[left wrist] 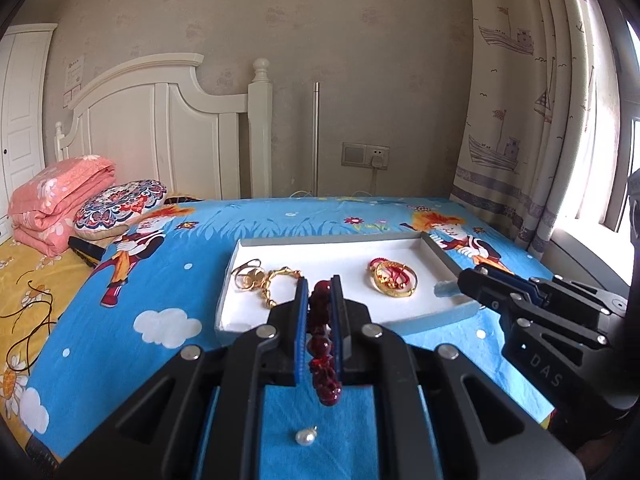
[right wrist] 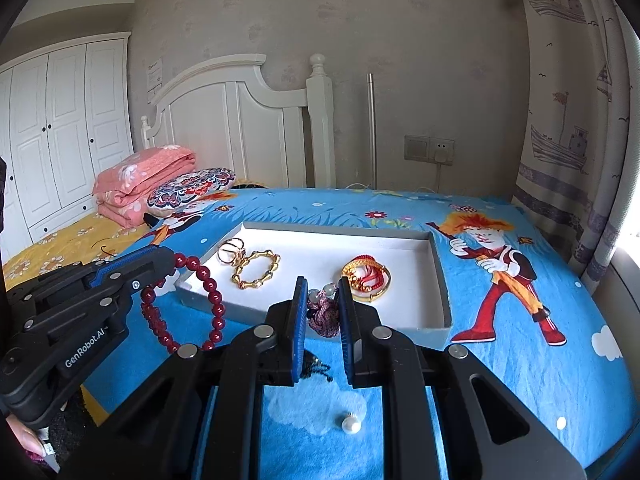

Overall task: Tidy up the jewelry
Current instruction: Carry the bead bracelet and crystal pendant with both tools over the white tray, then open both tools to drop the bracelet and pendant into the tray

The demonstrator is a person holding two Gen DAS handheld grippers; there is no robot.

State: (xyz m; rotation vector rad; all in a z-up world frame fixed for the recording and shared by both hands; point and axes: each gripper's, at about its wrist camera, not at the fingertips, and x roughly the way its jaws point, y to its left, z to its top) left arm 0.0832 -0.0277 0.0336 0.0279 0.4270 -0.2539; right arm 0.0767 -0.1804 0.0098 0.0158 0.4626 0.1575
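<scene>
Left tool (left wrist: 319, 292) pinches glossy dark-red bead bracelet (right wrist: 208, 300), right tool (right wrist: 323, 292) pinches knotted purple cord piece (right wrist: 322, 312), both angled down just before the grey-rimmed tray (right wrist: 440, 276).

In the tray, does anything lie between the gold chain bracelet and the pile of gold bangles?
No. Between the gold chain bracelet and the gold bangles, only bare white tray floor shows in both wrist views.

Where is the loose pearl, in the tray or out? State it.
Out. The pearl lies on the blue bedsheet in front of the tray, beneath the right gripper.
</scene>
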